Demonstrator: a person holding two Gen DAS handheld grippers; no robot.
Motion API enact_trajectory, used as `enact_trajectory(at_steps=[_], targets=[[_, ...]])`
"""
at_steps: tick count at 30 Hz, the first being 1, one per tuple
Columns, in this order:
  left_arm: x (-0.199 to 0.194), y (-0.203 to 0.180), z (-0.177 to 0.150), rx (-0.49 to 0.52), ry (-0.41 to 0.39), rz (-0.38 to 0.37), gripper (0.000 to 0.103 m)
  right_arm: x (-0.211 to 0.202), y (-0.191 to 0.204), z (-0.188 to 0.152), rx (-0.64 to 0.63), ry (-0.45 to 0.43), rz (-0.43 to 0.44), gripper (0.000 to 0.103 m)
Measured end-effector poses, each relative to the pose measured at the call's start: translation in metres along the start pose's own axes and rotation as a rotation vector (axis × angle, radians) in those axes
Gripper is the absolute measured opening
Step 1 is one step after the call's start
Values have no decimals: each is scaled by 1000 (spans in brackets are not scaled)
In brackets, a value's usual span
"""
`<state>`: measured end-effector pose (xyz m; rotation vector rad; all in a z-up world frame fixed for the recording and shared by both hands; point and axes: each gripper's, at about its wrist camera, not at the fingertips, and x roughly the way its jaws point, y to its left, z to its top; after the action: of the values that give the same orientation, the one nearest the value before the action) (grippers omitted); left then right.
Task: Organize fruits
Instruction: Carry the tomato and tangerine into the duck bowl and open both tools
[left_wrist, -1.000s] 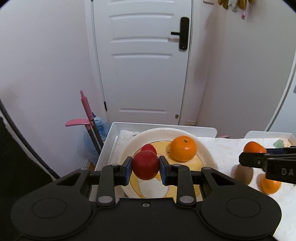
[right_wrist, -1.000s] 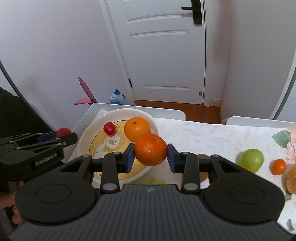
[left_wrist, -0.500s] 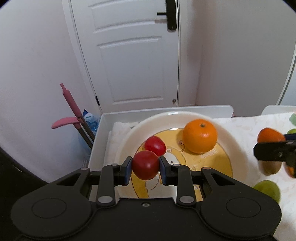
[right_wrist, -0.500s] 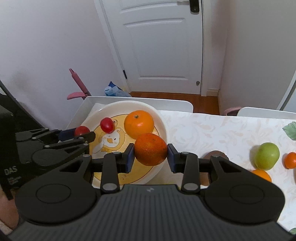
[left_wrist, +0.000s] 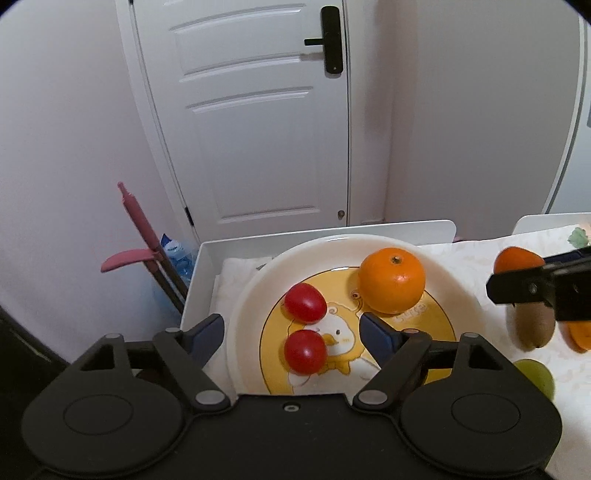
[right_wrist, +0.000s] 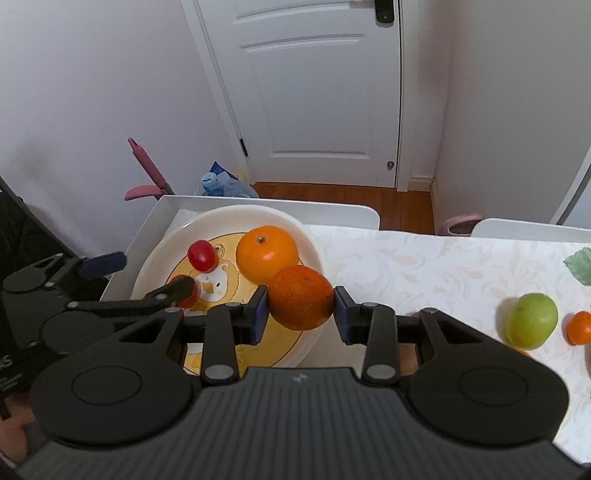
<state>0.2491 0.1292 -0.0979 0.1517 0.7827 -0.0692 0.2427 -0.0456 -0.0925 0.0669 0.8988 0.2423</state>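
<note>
Left tool (left_wrist: 291, 326) opening, red tomato (left_wrist: 304, 351) loose between pads, lying on plate (left_wrist: 251, 306). Right tool (right_wrist: 301, 308) pinching dark orange (right_wrist: 301, 297) over plate edge. Kiwi (left_wrist: 533, 328) half hidden behind right tool.

A white door (left_wrist: 258, 122) with a black handle (left_wrist: 328, 40) stands shut behind the table (right_wrist: 424, 266). A pink-handled tool (left_wrist: 136, 236) leans on the wall beside plastic bottles (right_wrist: 225, 184). Wood floor (right_wrist: 343, 199) shows near a pink slipper (right_wrist: 460, 225).
</note>
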Motion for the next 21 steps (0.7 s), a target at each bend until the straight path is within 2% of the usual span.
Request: enact_trajectory(at_steps=[9, 16, 21], targets=[[-28, 7, -4, -47, 5, 13, 87, 12, 0, 7, -29, 21, 34, 52], [-43, 10, -10, -84, 15, 26, 87, 39, 14, 0, -130, 72, 57, 52], [-44, 11, -18, -103, 33, 32, 88, 52, 21, -4, -157, 91, 63, 52]])
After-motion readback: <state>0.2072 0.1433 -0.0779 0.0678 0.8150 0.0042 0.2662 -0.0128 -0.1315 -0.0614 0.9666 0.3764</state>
